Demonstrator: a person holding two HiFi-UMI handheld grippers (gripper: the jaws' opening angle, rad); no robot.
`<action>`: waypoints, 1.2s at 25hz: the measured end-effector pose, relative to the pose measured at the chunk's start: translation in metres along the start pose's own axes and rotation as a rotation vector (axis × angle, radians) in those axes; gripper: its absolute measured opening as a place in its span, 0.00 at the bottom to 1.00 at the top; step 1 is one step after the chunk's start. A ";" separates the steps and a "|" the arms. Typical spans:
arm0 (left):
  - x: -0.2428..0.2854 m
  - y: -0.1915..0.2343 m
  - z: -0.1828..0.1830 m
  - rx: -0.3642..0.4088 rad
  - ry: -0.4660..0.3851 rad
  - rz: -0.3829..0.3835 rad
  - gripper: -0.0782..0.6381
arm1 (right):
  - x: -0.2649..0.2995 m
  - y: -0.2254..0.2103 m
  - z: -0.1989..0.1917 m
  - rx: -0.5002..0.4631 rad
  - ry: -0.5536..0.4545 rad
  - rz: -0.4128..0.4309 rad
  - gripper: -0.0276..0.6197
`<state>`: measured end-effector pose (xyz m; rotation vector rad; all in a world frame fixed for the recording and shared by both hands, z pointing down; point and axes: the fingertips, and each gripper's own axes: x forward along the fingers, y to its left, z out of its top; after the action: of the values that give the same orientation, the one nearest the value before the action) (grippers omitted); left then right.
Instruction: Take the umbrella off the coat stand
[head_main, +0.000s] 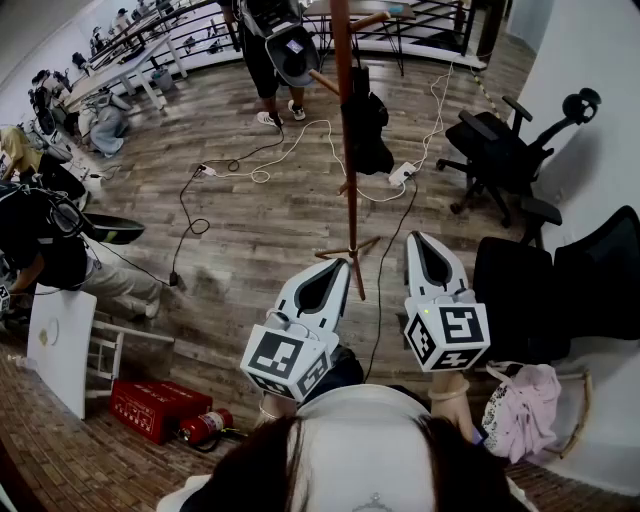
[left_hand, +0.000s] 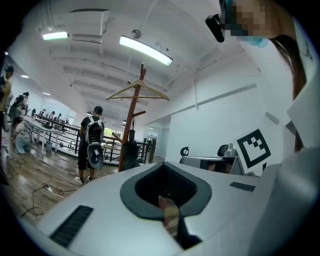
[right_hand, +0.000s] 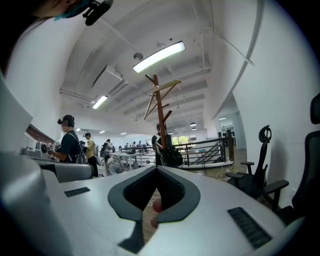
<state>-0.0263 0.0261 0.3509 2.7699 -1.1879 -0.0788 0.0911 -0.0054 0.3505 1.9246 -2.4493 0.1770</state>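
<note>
Umbrella on coat stand; left hand-held gripper, right hand-held gripper clenched, empty.

umbrella on coat stand, chair right

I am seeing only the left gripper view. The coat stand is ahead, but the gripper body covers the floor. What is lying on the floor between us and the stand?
Observer: In the head view, a black cable runs over the wood floor from beside the coat stand toward the person.
Operator: And the right hand-held gripper, is it holding something?
Observer: No. In its own view, the right hand-held gripper has its jaws together with nothing between them.
Operator: Is anything on our left side?
Observer: Yes, a red box and a fire extinguisher lie on the floor at the person's left.
</note>
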 end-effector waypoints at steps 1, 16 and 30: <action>0.000 0.002 0.000 -0.001 0.000 -0.003 0.12 | 0.002 0.002 0.000 0.004 -0.003 0.003 0.10; 0.008 0.027 -0.002 0.010 0.001 -0.072 0.12 | 0.030 0.021 0.001 0.045 -0.018 0.000 0.10; 0.012 0.045 -0.003 0.003 0.014 -0.094 0.12 | 0.048 0.025 0.002 0.048 -0.005 -0.034 0.10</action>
<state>-0.0500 -0.0136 0.3603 2.8230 -1.0544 -0.0664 0.0556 -0.0464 0.3506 1.9858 -2.4357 0.2324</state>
